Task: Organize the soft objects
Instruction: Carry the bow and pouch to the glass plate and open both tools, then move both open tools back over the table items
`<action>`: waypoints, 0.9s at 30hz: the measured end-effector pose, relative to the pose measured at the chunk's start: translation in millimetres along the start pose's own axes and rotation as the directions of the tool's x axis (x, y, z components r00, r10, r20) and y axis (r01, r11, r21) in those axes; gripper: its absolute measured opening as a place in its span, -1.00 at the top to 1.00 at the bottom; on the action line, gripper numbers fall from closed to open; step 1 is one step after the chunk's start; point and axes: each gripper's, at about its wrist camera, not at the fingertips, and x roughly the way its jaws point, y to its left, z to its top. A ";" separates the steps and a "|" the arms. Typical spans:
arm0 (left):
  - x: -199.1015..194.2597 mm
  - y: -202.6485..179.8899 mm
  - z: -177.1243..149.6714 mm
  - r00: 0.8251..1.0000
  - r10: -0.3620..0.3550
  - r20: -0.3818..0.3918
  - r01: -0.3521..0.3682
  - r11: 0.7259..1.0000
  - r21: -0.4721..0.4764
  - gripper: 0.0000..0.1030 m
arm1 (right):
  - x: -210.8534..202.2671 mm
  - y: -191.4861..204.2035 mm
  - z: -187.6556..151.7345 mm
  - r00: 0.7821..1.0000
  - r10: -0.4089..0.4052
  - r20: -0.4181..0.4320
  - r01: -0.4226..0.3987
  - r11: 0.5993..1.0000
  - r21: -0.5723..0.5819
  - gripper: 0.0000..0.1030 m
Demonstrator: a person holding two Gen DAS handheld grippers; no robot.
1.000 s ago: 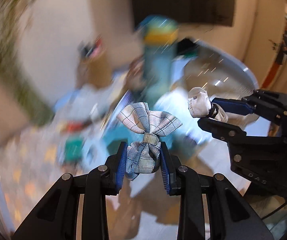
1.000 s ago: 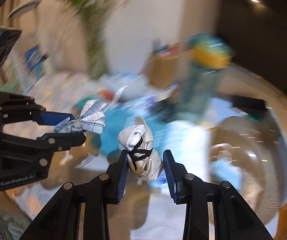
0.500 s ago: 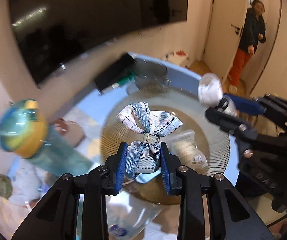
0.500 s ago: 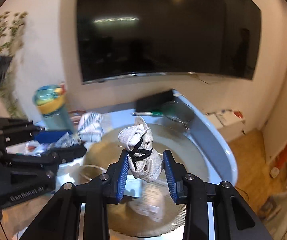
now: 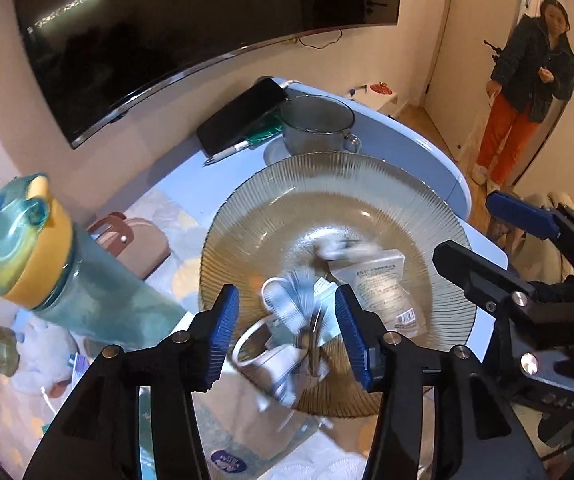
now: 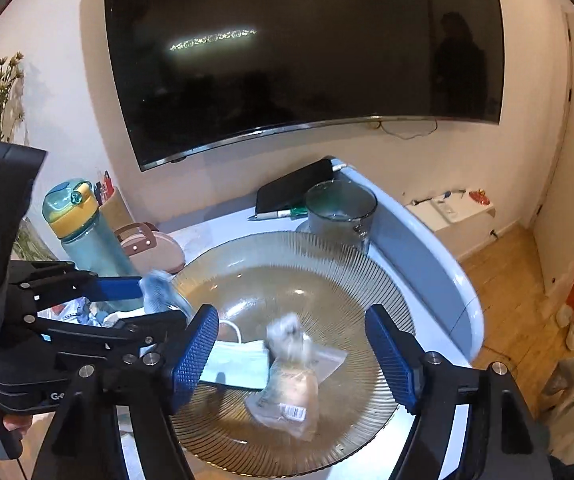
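Left wrist view: the left gripper [image 5: 287,330] has just been opening, and its fingers [image 5: 223,336] stand spread with the plaid bow [image 5: 301,322] blurred between them, touched by neither pad, dropping toward the near rim of the ribbed glass plate [image 5: 439,248] in the middle of the frame. To do this release well, I judge the hand should hold steady above the plate until the bow settles, because it is falling close to the near edge and could slide onto the counter [image 5: 403,140]. The bow reads as pale blue-and-white checked fabric, smeared by motion.

Right wrist view: the right gripper [image 6: 293,354] has likewise just been opening; its fingers [image 6: 389,356] are wide apart, and the cream knotted bundle [image 6: 289,336] falls free between them, lower centre, over a clear packet [image 6: 287,400] and a face mask [image 6: 239,364] lying in the plate.
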 end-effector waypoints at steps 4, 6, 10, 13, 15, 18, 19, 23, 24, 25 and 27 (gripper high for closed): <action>-21.1 16.0 -14.0 0.999 -0.029 0.033 0.031 0.998 -0.063 0.01 | -4.3 8.2 -4.4 1.000 0.007 -0.004 -0.007 1.000 0.012 -0.45; -37.8 29.4 -28.7 0.997 -0.035 0.065 0.043 0.993 -0.114 -0.30 | -5.9 13.7 -7.3 1.000 0.019 -0.005 -0.019 1.000 0.015 -0.50; -79.8 69.3 -73.9 0.992 -0.019 0.124 0.050 0.967 -0.248 -0.32 | -11.5 37.6 -15.2 0.996 0.094 -0.008 -0.094 0.995 0.018 -0.58; -110.0 102.9 -121.4 0.990 0.058 0.127 -0.008 0.931 -0.364 -0.39 | -11.4 63.4 -22.4 0.983 0.180 -0.018 -0.180 0.984 0.010 -0.67; -124.2 124.6 -156.8 0.987 0.129 0.095 -0.075 0.895 -0.439 -0.43 | -7.6 84.6 -28.2 0.969 0.242 -0.043 -0.242 0.970 -0.001 -0.75; -135.2 155.6 -213.1 0.978 0.207 -0.010 -0.181 0.828 -0.531 -0.43 | 0.6 125.5 -38.7 0.936 0.337 -0.106 -0.342 0.939 -0.039 -0.75; -138.0 165.9 -232.8 0.972 0.226 -0.056 -0.218 0.798 -0.562 -0.43 | 2.1 140.9 -42.6 0.922 0.365 -0.128 -0.374 0.925 -0.058 -0.75; -142.0 188.5 -289.3 0.961 0.217 -0.173 -0.277 0.702 -0.656 -0.43 | 4.1 197.7 -64.9 0.877 0.433 -0.210 -0.466 0.872 -0.150 -0.75; -142.6 190.7 -303.5 0.958 0.214 -0.189 -0.285 0.676 -0.680 -0.43 | 5.4 208.9 -71.3 0.869 0.439 -0.230 -0.480 0.861 -0.169 -0.75; -141.1 189.2 -311.5 0.957 0.215 -0.196 -0.290 0.662 -0.691 -0.43 | 7.1 221.4 -79.2 0.860 0.441 -0.255 -0.492 0.850 -0.189 -0.75; -138.1 185.6 -328.1 0.957 0.201 -0.209 -0.290 0.646 -0.706 -0.43 | 11.7 242.0 -93.9 0.849 0.430 -0.308 -0.505 0.833 -0.227 -0.75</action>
